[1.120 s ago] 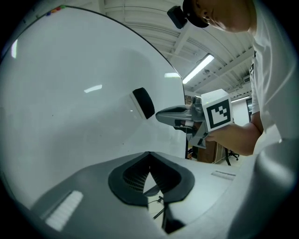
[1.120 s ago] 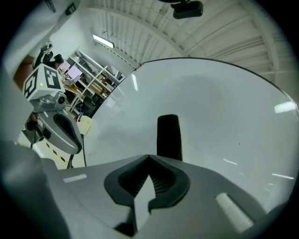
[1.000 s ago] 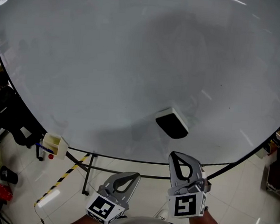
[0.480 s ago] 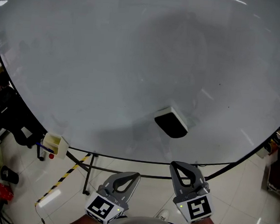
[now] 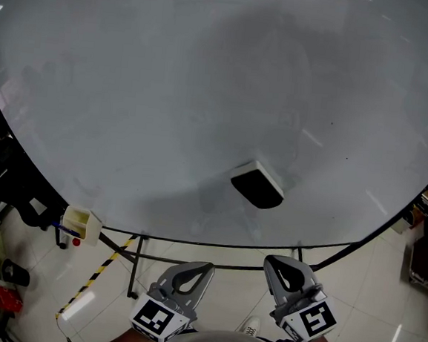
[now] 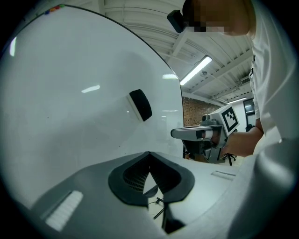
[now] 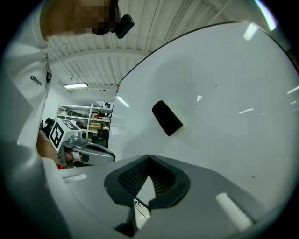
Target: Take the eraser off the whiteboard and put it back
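Grey and level at the head view's lower edge, the left tool (image 5: pixel 188 270) and right tool (image 5: pixel 286 267) point at the whiteboard (image 5: pixel 169 88), with the black eraser (image 5: pixel 257 185) stuck to it above and slightly left of the right tool, touching neither; both hands are largely cut off. Left gripper view: jaws meet at the tips on nothing, eraser ahead and above. Right gripper view: jaws likewise closed and empty, eraser above them, apparently tilted.

Cream box (image 5: pixel 81 222) — striped floor tape (image 5: pixel 98 269)
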### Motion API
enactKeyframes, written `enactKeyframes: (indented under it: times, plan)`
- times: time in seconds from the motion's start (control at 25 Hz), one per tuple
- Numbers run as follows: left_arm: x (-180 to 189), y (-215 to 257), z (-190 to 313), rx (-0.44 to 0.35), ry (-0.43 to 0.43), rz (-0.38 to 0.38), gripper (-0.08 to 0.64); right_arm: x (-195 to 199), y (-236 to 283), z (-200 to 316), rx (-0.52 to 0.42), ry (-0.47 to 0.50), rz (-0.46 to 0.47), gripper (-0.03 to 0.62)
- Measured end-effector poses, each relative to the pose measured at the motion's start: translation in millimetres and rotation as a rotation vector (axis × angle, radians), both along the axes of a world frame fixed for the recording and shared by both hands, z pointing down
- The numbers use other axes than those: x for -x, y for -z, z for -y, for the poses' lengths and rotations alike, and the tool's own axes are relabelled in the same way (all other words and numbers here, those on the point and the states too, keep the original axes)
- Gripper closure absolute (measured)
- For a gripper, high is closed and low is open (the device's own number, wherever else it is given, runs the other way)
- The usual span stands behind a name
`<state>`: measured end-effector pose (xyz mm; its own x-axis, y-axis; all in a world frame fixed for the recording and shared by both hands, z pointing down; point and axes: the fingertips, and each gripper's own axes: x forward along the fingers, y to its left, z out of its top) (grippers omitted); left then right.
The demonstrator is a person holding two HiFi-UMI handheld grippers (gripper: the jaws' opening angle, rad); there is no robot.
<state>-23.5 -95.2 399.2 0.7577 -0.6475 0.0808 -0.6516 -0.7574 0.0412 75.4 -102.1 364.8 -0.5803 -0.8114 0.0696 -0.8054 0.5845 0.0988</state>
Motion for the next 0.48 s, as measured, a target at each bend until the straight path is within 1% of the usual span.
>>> enactKeyframes:
  times: [0.16,0.32,0.48]
  plan:
    - [0.8,0.6,-0.3,-0.016,-0.016,0.007,0.543,-7.9,-7.7,-6.9,0.010,-0.018,-0.005,0.591]
    - [3.0,1.1,0.1,-0.005,-0.024,0.001,0.543,-9.7,-15.2,-10.5,0.031,-0.041,-0.003,0.591]
    - [8.3,1.4,2.7,-0.002,-0.042,-0.006,0.543,-0.7,-13.4,-13.0,0.035,-0.062,-0.001,0.591]
